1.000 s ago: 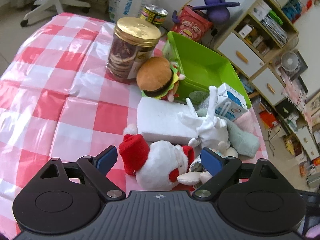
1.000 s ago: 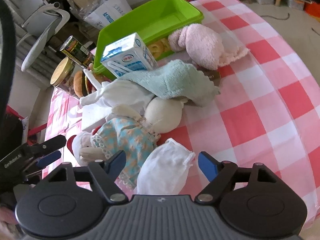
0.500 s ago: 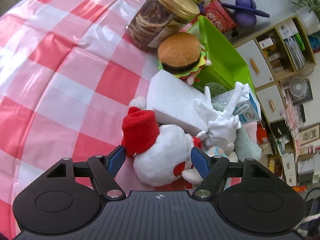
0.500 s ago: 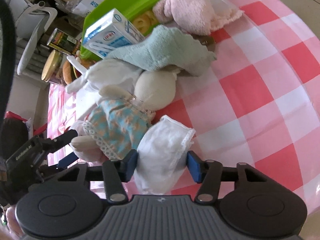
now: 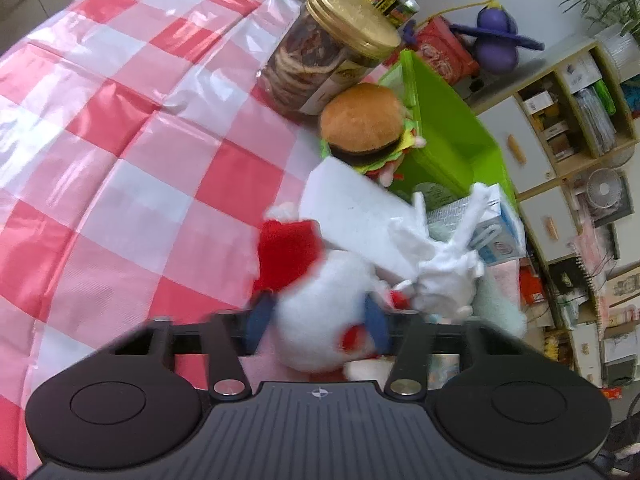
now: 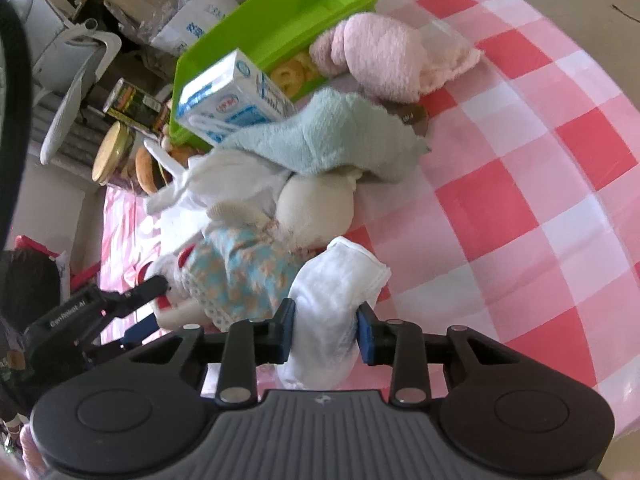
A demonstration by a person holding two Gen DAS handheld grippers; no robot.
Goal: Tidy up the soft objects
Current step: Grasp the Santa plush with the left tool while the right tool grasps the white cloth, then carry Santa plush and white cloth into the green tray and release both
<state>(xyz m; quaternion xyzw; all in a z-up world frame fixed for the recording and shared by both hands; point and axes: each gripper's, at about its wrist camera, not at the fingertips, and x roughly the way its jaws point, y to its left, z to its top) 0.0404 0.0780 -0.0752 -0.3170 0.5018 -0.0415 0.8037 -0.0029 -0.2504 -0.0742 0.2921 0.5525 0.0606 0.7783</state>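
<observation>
While both jaws close, white cloth [image 6: 332, 308] sits pinched between right ones.

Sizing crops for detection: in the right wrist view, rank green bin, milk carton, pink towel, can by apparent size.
1. Green bin
2. Pink towel and milk carton: look alike, so unranked
3. Can, clearly smallest, though farther from the camera

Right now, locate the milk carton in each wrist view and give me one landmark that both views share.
Left wrist view: the milk carton sits right of centre, partly hidden behind the white glove, just below the green bin.
Right wrist view: the milk carton stands upper left of centre, against the green bin's near wall, above the pale blue towel.
Shared landmark: the gold-lidded jar, at top centre in the left view and at the left edge in the right.
</observation>
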